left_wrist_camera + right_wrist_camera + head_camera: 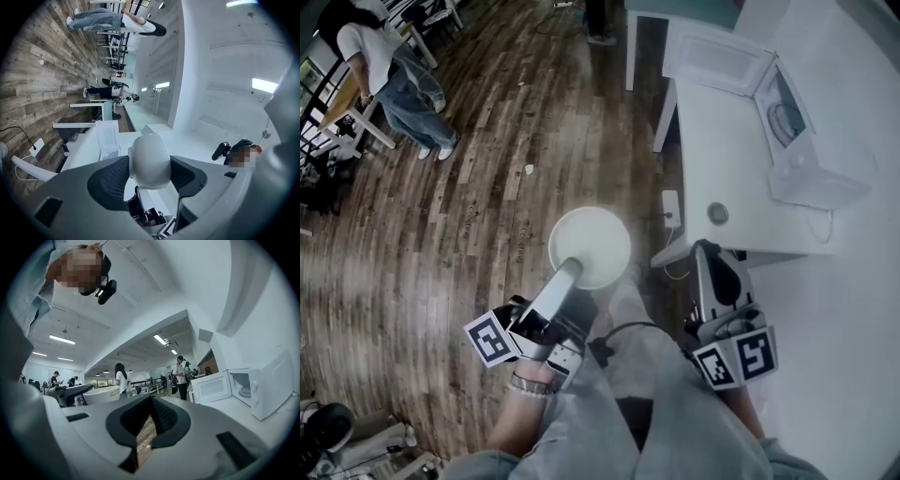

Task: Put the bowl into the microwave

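White bowl (590, 246) is clamped in left gripper (571, 269) jaws; right gripper (706, 249) seemingly shut, empty.

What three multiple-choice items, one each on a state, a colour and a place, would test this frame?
1. The microwave has its door: A shut, B open, C missing.
2. The bowl is: A red, B white, C black.
3. The bowl sits: A inside the microwave, B on the table, C in the left gripper, above the wooden floor.

Key: B, the door stands wide and the cavity shows; B, the bowl is plain white in every view; C, the left gripper's jaws clamp its rim over the floor.
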Demonstrator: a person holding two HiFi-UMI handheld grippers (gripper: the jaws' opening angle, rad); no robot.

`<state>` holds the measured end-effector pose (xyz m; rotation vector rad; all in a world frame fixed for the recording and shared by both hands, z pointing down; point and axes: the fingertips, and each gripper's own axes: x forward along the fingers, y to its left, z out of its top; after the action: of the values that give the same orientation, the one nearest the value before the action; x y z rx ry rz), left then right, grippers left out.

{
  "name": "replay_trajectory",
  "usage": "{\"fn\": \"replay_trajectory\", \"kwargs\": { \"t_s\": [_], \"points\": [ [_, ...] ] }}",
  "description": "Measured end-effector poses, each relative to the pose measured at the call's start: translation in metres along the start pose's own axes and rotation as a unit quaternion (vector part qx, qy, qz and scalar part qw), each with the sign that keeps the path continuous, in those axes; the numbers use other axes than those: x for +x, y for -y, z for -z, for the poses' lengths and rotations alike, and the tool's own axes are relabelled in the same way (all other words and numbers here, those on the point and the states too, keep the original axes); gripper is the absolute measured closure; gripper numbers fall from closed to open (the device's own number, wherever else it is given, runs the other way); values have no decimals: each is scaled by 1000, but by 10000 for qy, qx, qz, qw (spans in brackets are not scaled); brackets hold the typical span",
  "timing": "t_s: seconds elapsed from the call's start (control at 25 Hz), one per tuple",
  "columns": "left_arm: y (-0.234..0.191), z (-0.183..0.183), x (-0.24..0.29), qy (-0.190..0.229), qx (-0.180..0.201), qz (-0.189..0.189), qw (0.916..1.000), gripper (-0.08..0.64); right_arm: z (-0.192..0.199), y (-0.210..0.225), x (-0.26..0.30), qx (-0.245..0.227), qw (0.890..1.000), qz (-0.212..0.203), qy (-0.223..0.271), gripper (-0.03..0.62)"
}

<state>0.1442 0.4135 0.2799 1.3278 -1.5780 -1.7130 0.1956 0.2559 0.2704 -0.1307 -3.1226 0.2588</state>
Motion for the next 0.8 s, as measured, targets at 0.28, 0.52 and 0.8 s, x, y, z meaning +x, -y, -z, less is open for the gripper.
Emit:
{"fn": "replay_trajectory", "kwargs": {
  "t_s": [0.28,0.52,0.8],
  "points": [
    [-10,-25,32,70,71,39,9999,302,1,17,49,47,9997,-219,-3,591],
    [-23,-52,73,111,40,171,9998,302,0,48,92,81,9997,-219,-78,591],
    [-39,-83,126,-18,143,163,9998,302,-1,81,140,46,9993,-249,-279,591]
  ]
}}
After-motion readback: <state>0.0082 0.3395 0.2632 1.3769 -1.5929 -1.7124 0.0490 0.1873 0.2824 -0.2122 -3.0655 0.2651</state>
